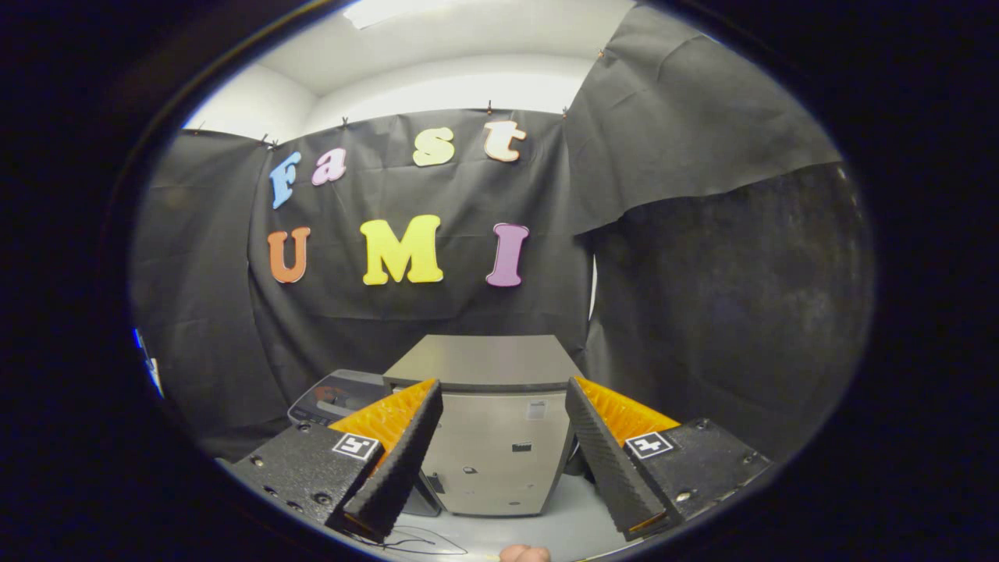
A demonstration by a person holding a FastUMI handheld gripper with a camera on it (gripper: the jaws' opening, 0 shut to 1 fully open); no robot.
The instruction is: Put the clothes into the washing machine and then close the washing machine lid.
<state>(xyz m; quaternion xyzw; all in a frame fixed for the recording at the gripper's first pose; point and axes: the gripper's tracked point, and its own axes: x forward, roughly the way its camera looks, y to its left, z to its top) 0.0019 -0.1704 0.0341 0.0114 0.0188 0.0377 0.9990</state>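
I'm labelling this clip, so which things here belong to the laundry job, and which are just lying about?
Job:
- washing machine, lid down, seen between and beyond the jaws
- gripper, jaws open, holding nothing

Lying about:
- dark device beside the machine
- thin wire on the floor

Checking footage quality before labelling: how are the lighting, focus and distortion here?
Gripper view: strong fisheye bending toward the rim; bright ceiling light glares above the dark cloth wall; the washing machine between the open, empty tongs is evenly lit and sharp.

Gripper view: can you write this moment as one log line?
gripper: open, holding nothing | boxy grey washing machine: beyond fingers, lid down | clothes: not seen | dark device: beside machine
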